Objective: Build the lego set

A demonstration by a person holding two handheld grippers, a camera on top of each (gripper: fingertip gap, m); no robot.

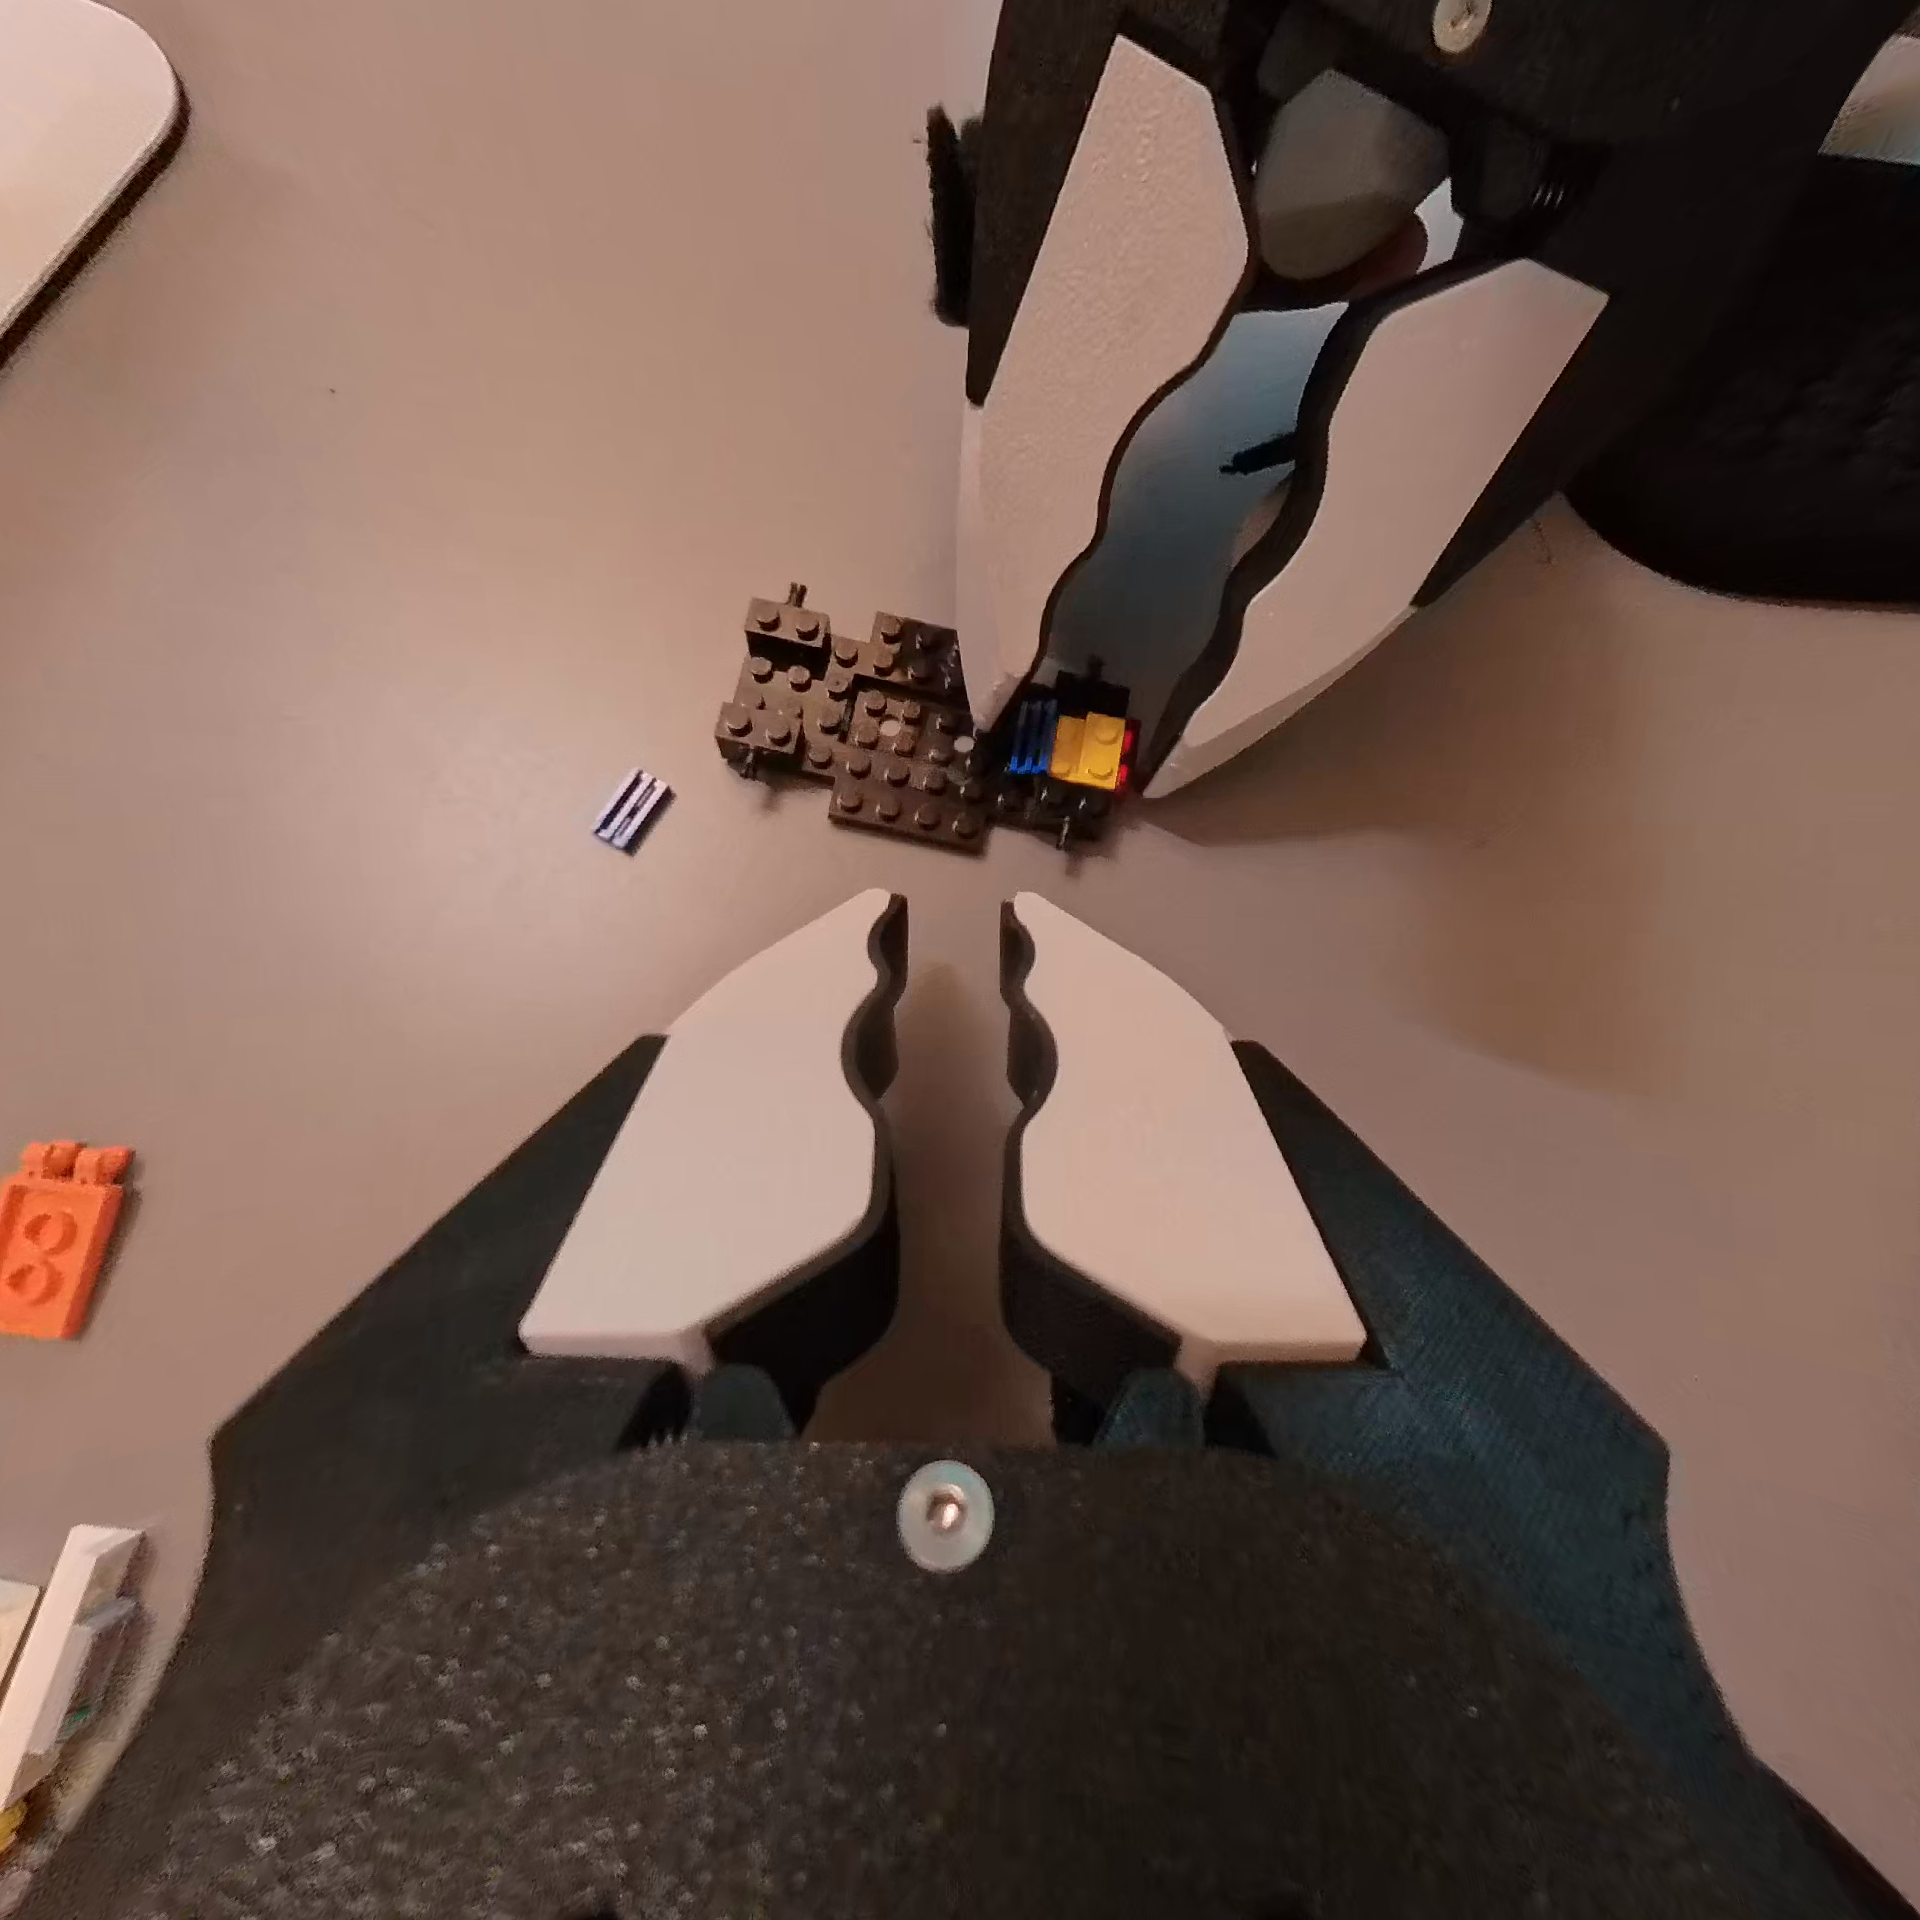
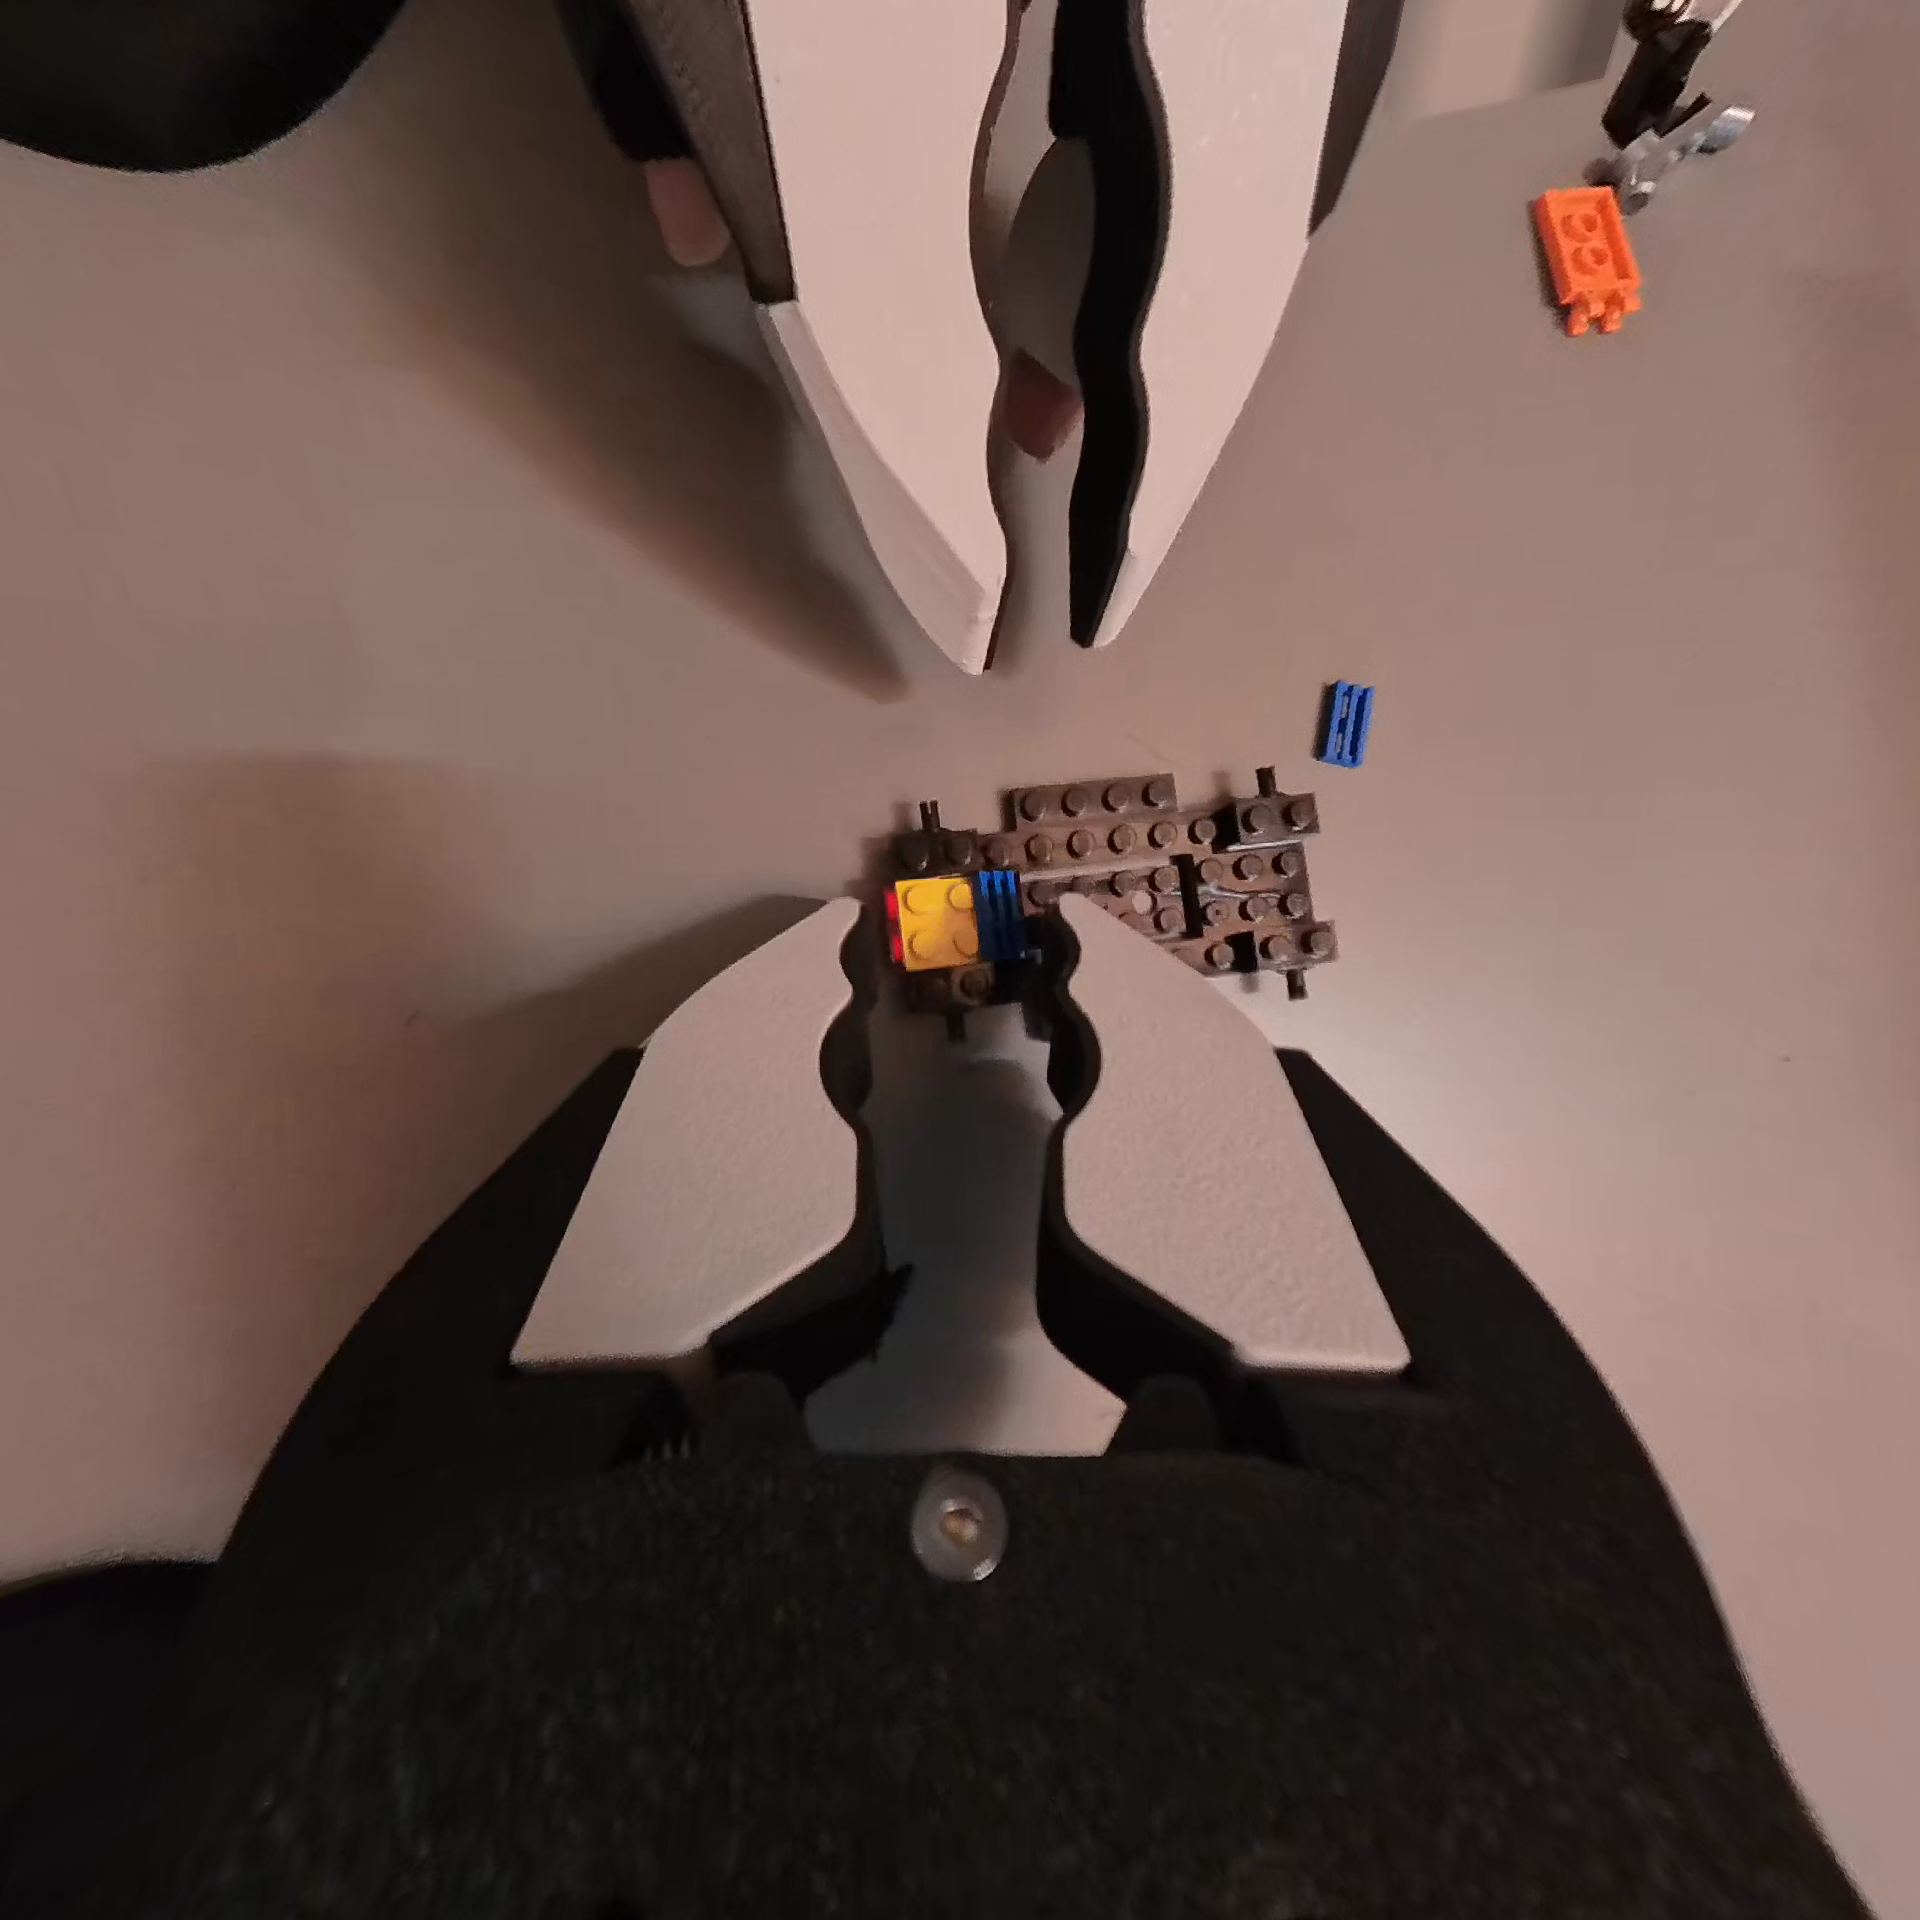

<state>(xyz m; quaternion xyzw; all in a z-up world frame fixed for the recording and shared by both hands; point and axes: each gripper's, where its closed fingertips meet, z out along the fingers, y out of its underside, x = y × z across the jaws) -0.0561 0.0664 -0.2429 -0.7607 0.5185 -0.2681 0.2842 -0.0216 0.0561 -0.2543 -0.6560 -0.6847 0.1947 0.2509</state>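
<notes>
A dark grey lego chassis (image 1: 873,727) (image 2: 1143,862) lies flat on the table. At one end it carries a yellow brick (image 1: 1086,746) (image 2: 935,920), a blue grille tile (image 1: 1031,738) (image 2: 1000,914) and a red piece (image 2: 890,920). My right gripper (image 2: 961,914) (image 1: 1075,748) straddles that coloured end, jaws apart with small gaps on both sides. My left gripper (image 1: 951,914) (image 2: 1034,649) is narrowly open and empty, just short of the chassis edge on the opposite side.
A loose blue grille tile (image 1: 631,810) (image 2: 1347,724) lies beside the chassis. An orange hinge plate (image 1: 57,1247) (image 2: 1584,255) lies farther off. Small black and metal parts (image 2: 1662,114) sit near it. A white rounded board (image 1: 62,156) and a booklet (image 1: 62,1662) edge the table. Tip to tip, the grippers are about 5 centimetres apart.
</notes>
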